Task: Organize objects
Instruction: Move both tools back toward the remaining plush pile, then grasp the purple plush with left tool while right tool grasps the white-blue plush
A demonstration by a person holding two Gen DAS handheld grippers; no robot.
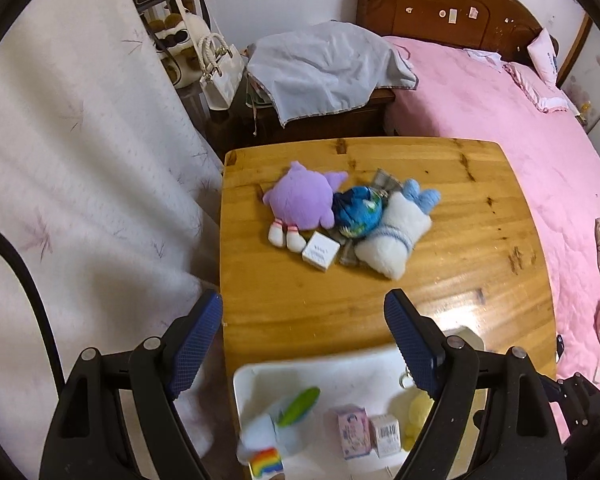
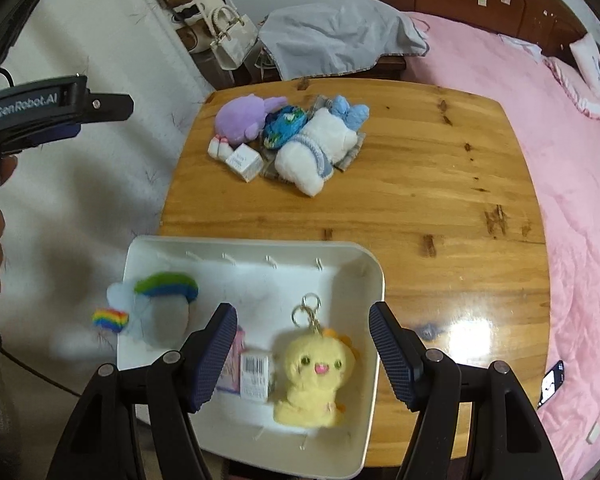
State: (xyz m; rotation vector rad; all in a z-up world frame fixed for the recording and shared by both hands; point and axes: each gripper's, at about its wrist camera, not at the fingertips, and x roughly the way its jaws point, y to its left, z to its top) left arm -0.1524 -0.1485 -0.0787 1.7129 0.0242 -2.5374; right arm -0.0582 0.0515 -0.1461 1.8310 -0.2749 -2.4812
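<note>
A white tray (image 2: 340,252) sits at the near edge of a wooden table (image 2: 420,184). In it lie a yellow chick plush (image 2: 316,372), a barcode box (image 2: 255,374), a pink box (image 2: 232,360) and a rainbow plush (image 2: 160,304) hanging over its left rim. Farther back lie a purple plush (image 2: 240,118), a blue pouch (image 2: 284,124), a white-and-blue plush (image 2: 316,148) and a small white box (image 2: 244,162). My right gripper (image 2: 303,354) is open above the tray. My left gripper (image 1: 303,340) is open over the tray's far rim (image 1: 320,362).
A pink bed (image 2: 560,168) runs along the table's right side. A white patterned mattress (image 1: 80,160) leans at the left. A nightstand under a grey cloth (image 1: 324,68) and a white handbag (image 1: 220,68) stand behind the table. A phone (image 2: 552,384) lies on the bed.
</note>
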